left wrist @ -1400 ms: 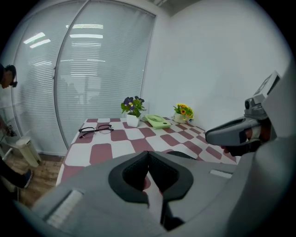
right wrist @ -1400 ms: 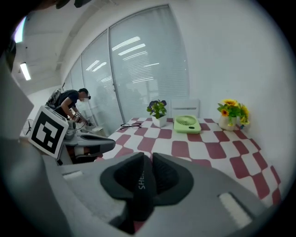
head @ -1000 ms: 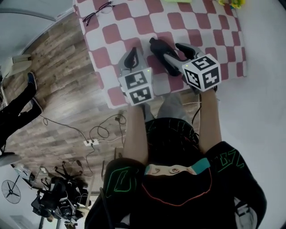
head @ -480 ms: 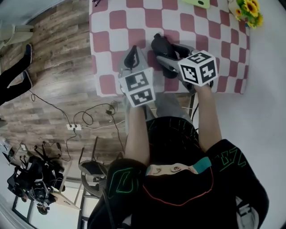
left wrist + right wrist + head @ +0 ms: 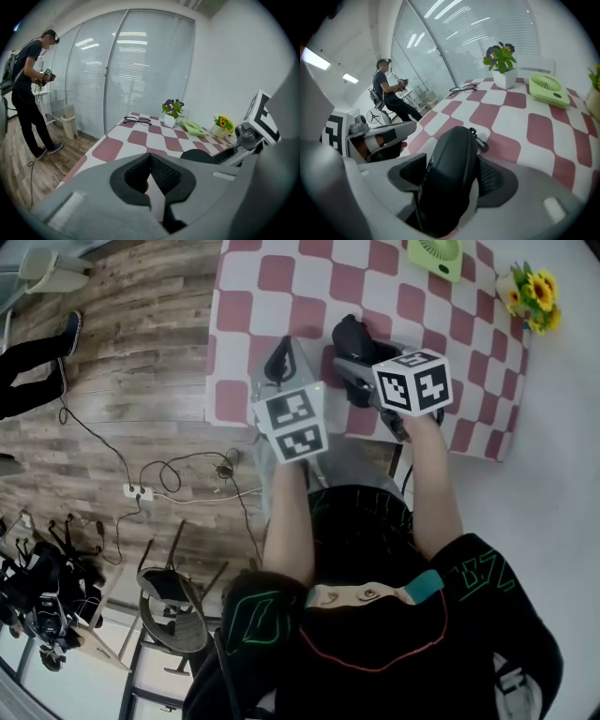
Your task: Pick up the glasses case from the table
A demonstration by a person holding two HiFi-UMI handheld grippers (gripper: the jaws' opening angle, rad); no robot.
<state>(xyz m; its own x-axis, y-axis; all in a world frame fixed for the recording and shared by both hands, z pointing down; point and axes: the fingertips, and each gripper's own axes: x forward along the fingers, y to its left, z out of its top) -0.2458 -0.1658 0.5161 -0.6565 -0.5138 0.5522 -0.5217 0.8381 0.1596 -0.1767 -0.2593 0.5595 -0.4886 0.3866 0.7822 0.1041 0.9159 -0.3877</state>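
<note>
The black glasses case (image 5: pixel 450 173) lies lengthwise between the jaws of my right gripper (image 5: pixel 454 174), its clip end pointing away over the checked cloth. The jaws stand wide, and a dark gap shows beside the left pad (image 5: pixel 410 171). In the head view the case (image 5: pixel 349 337) sits near the table's near edge, with the right gripper (image 5: pixel 364 367) around it. My left gripper (image 5: pixel 279 360) hovers just left of it. Its pads meet at the tips (image 5: pixel 150 157) with nothing between them.
The table (image 5: pixel 281 277) carries a red-and-white checked cloth. Further back lie spectacles (image 5: pixel 137 120), a potted plant (image 5: pixel 502 63), a green fan (image 5: pixel 436 254) and yellow flowers (image 5: pixel 530 296). A person (image 5: pixel 28 93) stands on the wooden floor at the left. Cables and a power strip (image 5: pixel 136 491) lie below.
The right gripper's jaws have spread wider around the case while it sank toward the cloth. The left gripper has shifted a little and rolled. The head camera has swung, so the table sits further right.
</note>
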